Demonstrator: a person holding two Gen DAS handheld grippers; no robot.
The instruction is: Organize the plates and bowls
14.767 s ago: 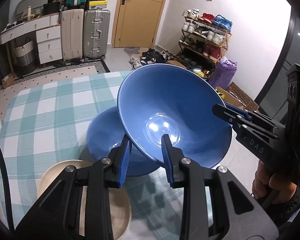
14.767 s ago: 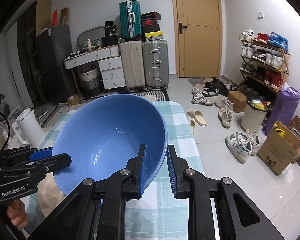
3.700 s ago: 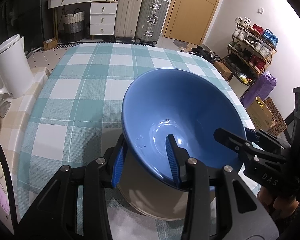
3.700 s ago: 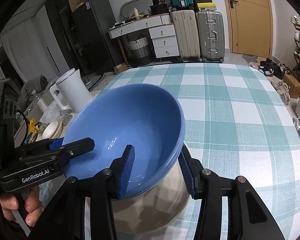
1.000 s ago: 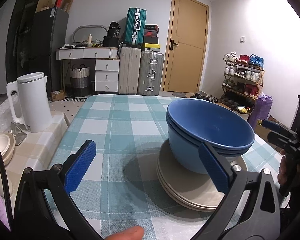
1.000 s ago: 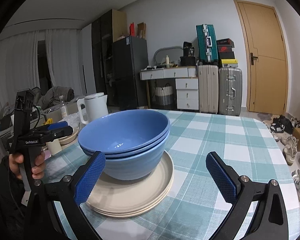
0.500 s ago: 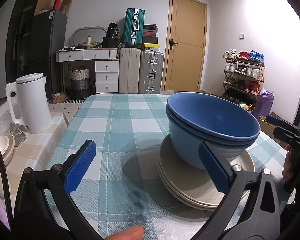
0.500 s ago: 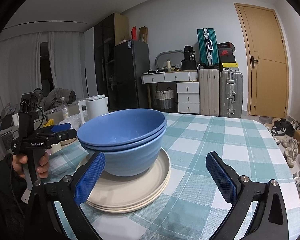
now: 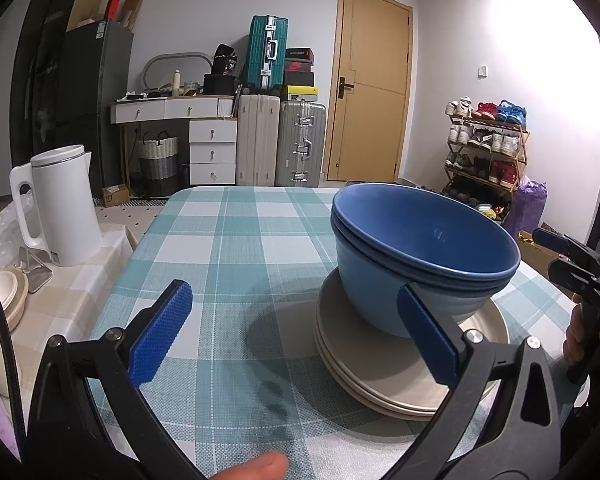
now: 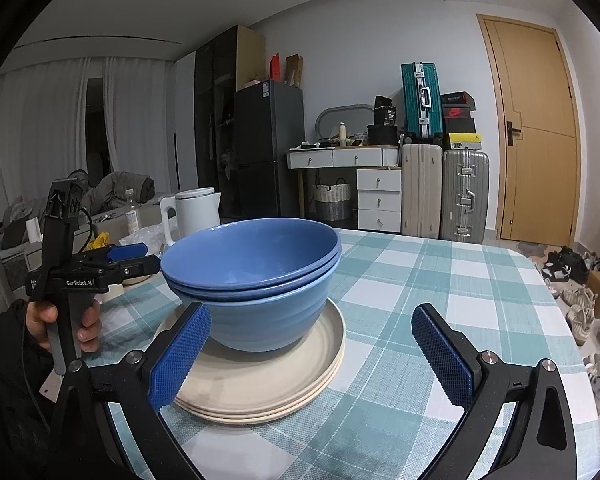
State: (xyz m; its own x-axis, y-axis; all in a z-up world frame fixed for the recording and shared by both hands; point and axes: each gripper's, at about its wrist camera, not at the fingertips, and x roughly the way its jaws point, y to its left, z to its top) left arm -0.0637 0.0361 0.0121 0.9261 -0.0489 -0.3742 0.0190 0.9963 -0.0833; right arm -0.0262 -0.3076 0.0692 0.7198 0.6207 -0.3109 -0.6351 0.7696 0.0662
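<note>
Right wrist view: blue bowls (image 10: 260, 280) sit nested on the stack of cream plates (image 10: 260, 384), on the checked bench (image 10: 440, 280).
Right gripper (image 10: 310, 360): jaws wide apart, empty.
Left gripper (image 9: 292, 332): jaws wide apart, empty.
Hidden: plate middles, under the bowls.

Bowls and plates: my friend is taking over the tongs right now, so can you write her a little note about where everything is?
Left tongs: open, holding nothing, drawn back from the stack.
Right tongs: open, holding nothing too.
Blue bowls: nested together, sitting upright on the beige plates.
The plates are stacked on the checked tablecloth.
Done: the bowls and plates on the cloth make one tidy pile.
Left: nothing more loose on the cloth. More beige dishes sit on the side counter by the white kettle; whether they belong to the job is unclear.
</note>
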